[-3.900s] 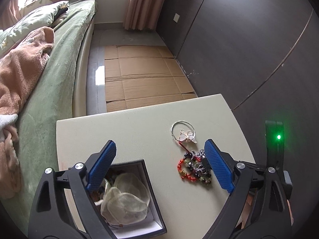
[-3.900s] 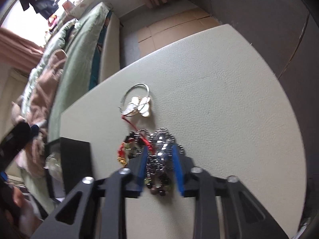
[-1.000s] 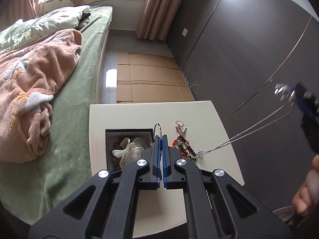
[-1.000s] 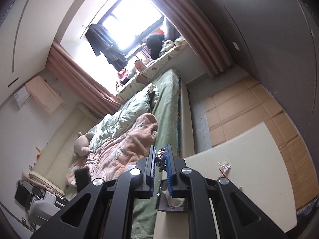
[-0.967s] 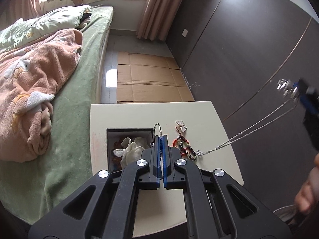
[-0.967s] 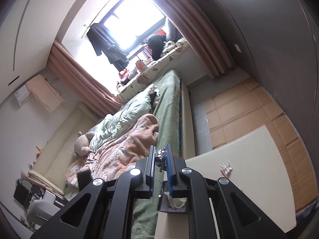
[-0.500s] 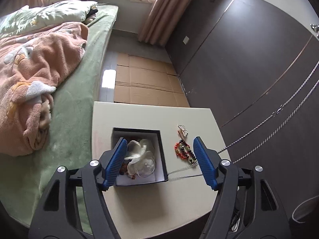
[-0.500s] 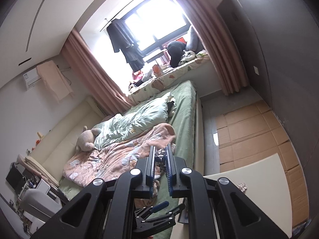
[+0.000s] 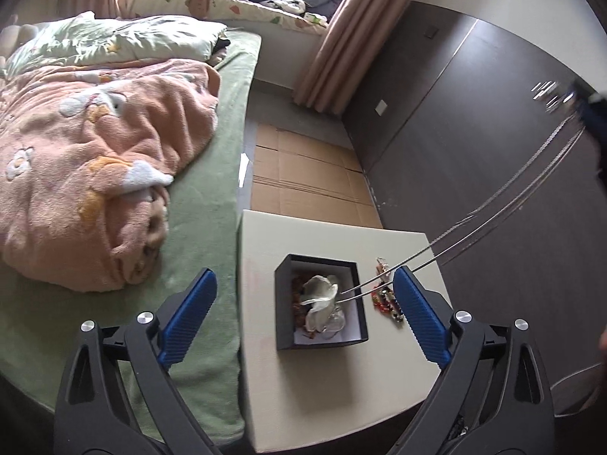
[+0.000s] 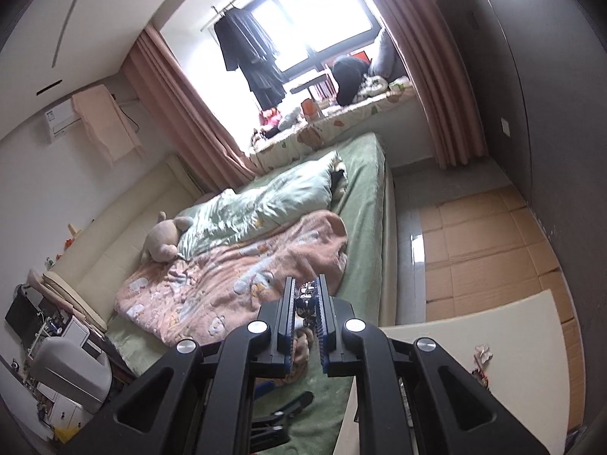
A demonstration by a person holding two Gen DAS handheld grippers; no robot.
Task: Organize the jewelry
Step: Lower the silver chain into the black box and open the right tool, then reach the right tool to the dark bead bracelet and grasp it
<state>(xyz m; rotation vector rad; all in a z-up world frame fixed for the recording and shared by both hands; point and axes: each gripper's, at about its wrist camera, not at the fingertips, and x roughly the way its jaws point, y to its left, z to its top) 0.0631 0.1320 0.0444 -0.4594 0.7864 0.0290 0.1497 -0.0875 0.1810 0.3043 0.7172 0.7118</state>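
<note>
My left gripper [image 9: 303, 313] is open and empty, high above the cream table [image 9: 334, 379]. Below it sits a black jewelry box [image 9: 282, 303] with white gauze pouches [image 9: 320, 295] inside. A long silver chain necklace [image 9: 493, 212] hangs from my right gripper at the upper right, its lower end over the box. My right gripper [image 10: 306, 303] is shut on the silver beaded end of that necklace [image 10: 307, 291], held high. Red and dark bead bracelets [image 9: 387, 299] and a butterfly ornament [image 10: 482, 352] lie on the table right of the box.
A green bed [image 9: 212, 197] with a pink blanket [image 9: 95, 159] lies left of the table. Flattened cardboard [image 9: 303, 174] covers the floor beyond. A dark wardrobe wall [image 9: 474, 132] runs along the right. The table's right edge is close to that wall.
My left gripper opened from shut half a second ago and rose. The necklace's lower end swung left from the table beside the bracelets to over the box. My right gripper lifted higher.
</note>
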